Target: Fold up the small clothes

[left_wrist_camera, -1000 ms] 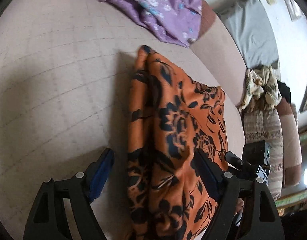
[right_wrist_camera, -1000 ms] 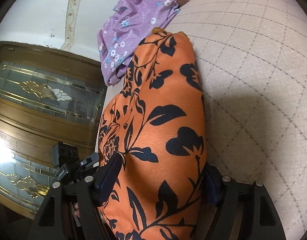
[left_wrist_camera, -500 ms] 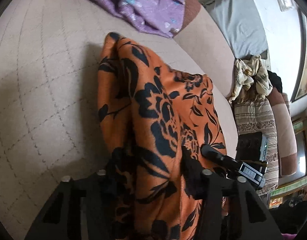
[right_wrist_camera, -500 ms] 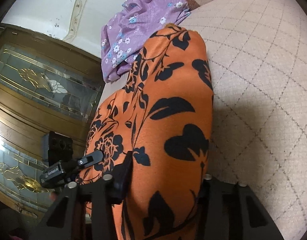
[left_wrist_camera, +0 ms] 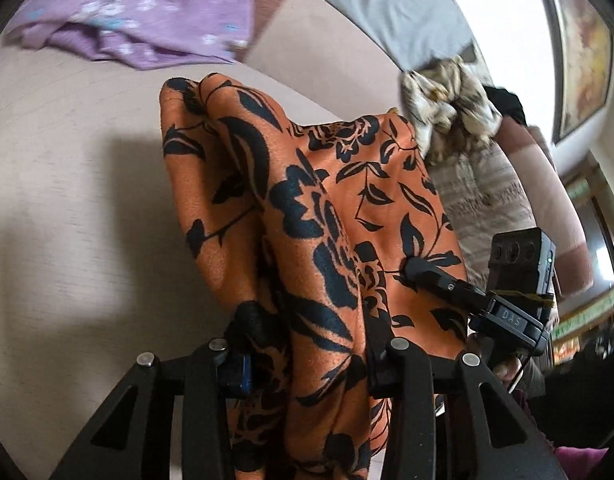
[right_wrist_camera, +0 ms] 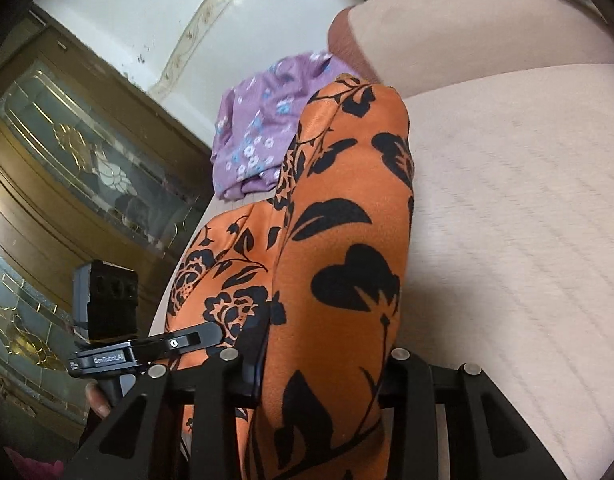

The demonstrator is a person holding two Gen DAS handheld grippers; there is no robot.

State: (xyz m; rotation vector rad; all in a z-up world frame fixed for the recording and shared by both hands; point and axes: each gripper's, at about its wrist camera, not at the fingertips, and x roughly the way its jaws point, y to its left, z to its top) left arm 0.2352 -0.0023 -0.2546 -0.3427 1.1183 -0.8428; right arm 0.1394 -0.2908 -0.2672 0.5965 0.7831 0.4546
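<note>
An orange garment with black flowers (left_wrist_camera: 307, 208) hangs bunched and lifted off the beige sofa seat (left_wrist_camera: 67, 200). My left gripper (left_wrist_camera: 309, 328) is closing, and its pads press on one bunched end of the cloth. The right gripper (right_wrist_camera: 327, 352) is closing too, pinching the other end of the same orange garment (right_wrist_camera: 347, 208). Both grippers hold it side by side; each shows in the other's view, the right gripper (left_wrist_camera: 447, 286) and the left gripper (right_wrist_camera: 175, 344). A purple flowered garment (left_wrist_camera: 147, 12) lies crumpled farther back on the seat.
The sofa's backrest (right_wrist_camera: 467, 32) rises behind the seat. A grey cushion (left_wrist_camera: 395, 12), a cream patterned cloth (left_wrist_camera: 447, 108) and a striped cushion (left_wrist_camera: 487, 200) sit at the right. A wooden cabinet with glass doors (right_wrist_camera: 67, 160) stands beyond the sofa's left end.
Both grippers went from open around the flat orange garment to pinched on it. They have since risen, lifting the cloth off the seat so it hangs bunched.
</note>
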